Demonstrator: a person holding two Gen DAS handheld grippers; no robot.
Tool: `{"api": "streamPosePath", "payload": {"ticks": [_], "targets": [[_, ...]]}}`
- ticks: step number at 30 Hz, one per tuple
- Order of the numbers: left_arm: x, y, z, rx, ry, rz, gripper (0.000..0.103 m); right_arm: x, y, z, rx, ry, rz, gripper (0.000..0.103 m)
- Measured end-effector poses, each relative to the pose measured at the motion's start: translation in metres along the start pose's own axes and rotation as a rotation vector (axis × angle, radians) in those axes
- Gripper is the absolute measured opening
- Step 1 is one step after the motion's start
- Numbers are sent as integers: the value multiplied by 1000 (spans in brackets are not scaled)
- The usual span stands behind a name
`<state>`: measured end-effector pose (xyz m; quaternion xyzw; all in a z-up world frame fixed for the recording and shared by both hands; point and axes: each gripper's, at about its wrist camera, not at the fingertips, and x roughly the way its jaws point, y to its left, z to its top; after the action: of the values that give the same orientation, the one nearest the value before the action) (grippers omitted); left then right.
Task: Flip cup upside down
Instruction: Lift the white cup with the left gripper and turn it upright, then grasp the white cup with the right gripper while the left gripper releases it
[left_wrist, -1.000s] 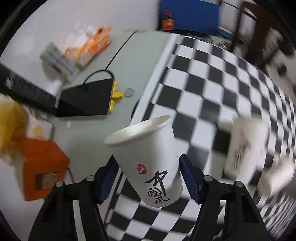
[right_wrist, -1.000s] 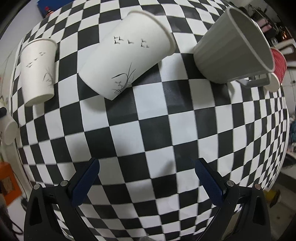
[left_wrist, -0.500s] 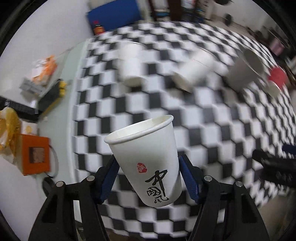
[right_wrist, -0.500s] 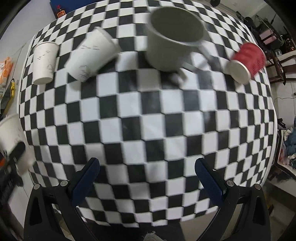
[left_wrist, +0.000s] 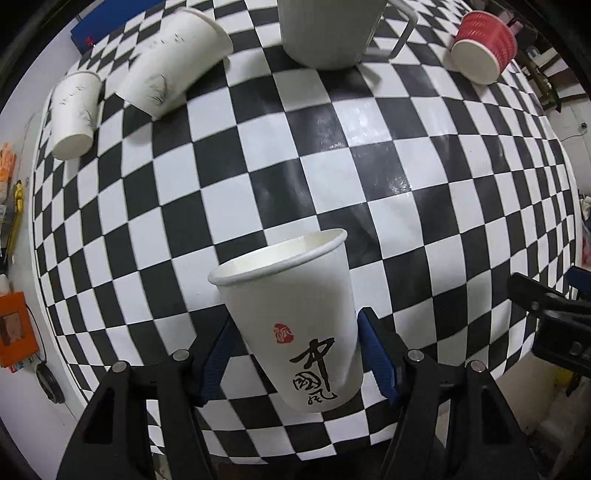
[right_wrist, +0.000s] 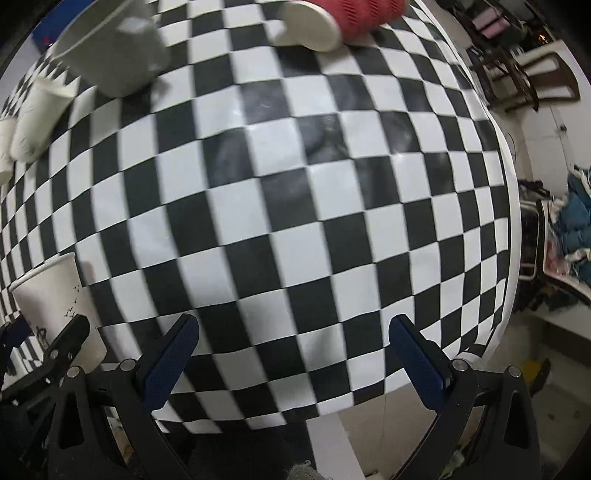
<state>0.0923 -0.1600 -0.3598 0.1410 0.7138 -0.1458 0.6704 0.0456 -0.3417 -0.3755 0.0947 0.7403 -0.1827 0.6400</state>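
A white paper cup (left_wrist: 291, 317) with black brush lettering and a red seal is held between the blue pads of my left gripper (left_wrist: 295, 354). It is lifted above the checkered table, mouth pointing away and tilted up. The same cup (right_wrist: 55, 306) shows at the lower left of the right wrist view. My right gripper (right_wrist: 291, 354) is open and empty over the near part of the checkered cloth (right_wrist: 295, 206). Part of the right gripper (left_wrist: 554, 317) shows at the right edge of the left wrist view.
Two white paper cups (left_wrist: 173, 62) (left_wrist: 74, 114) lie on their sides at the far left. A grey ribbed mug (left_wrist: 328, 29) and a red cup (left_wrist: 480, 51) lie at the far side. An orange box (left_wrist: 14, 328) sits off the table's left. The table's right edge (right_wrist: 513, 229) borders clutter.
The left gripper has swung the held cup from the grey side surface over the checkered table and closer in. The right gripper has swung to the right; the mug and red cup shifted left in its view.
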Motion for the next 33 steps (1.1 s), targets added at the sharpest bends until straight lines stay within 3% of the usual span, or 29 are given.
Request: {"api": "streamPosePath", "payload": {"ticks": [10,13,14,20,24,28,30,33], "targets": [[20,21,7,-89,57,-26,68,1,-12,-4,27,-4,32,103],[23,21,6,-91,35,-22,90,-3,-8,-5,29,-7,35,103],[23,24,4,-90,30,-25,92,-6,-7,-5,29,-9,35,103],[13,21,3,-105,-8,-23,95,-14,-6,-8,31,-22,39,103],[-13,29,1,-117,-59,-28,95,-21,-5,-11,35,-26,49,103],[-67,60,-18,-170,-197,-29,96,-38,-5,-16,17,-58,77,103],[-90,78,-35,-201,-274,0,103,-55,2,-18,-41,-103,102,103],[-116,108,-49,-267,-364,99,103,-84,29,-21,-223,-179,70,103]]}}
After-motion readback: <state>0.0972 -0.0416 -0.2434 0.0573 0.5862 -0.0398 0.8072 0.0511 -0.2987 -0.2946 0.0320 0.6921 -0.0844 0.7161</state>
